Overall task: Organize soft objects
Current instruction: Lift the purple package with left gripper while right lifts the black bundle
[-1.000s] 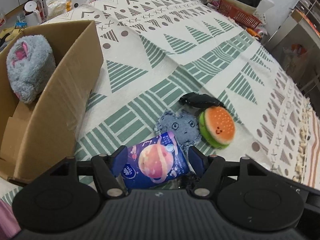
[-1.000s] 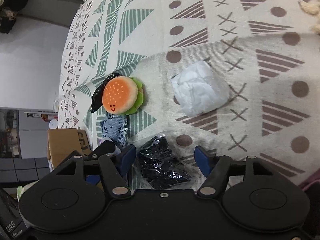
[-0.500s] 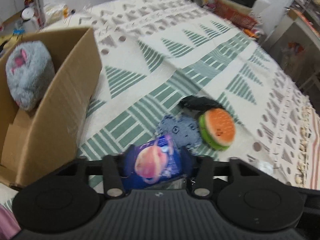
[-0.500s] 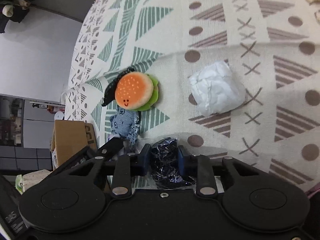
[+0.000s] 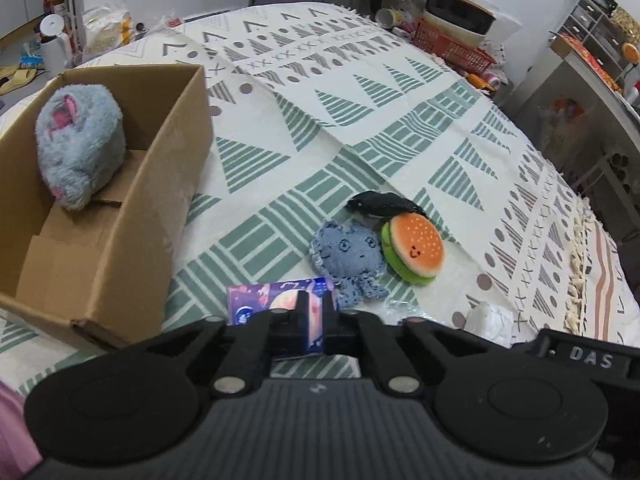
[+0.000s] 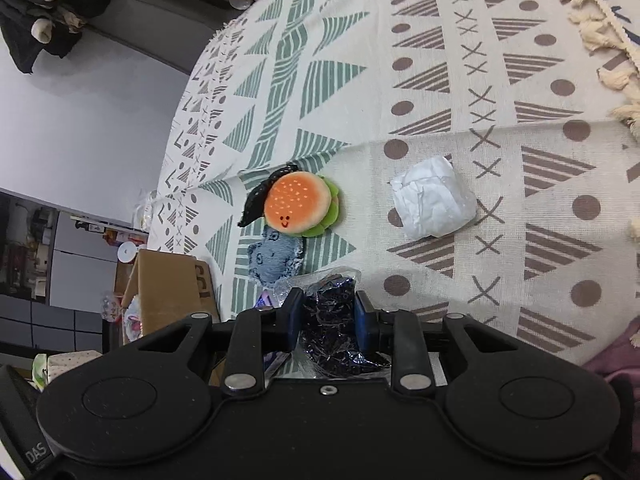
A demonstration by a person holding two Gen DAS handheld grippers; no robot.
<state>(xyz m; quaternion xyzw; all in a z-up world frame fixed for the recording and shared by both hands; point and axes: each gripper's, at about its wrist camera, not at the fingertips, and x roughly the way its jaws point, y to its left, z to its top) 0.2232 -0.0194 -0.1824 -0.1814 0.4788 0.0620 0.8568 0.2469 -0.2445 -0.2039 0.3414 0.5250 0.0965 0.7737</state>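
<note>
Both views are evenly and brightly lit by soft indoor light, with only faint shadows under the cardboard box and the burger toy. Focus is sharp, without motion blur. Fisheye distortion bends the patterned cloth strongly towards the frame edges, and the corners go dark.

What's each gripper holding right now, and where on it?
Left tongs: purple planet-print pack, pinched at its near right end. Right tongs: clear bag of dark stuff, squeezed across its middle.

"DAS" on each tool body.
</note>
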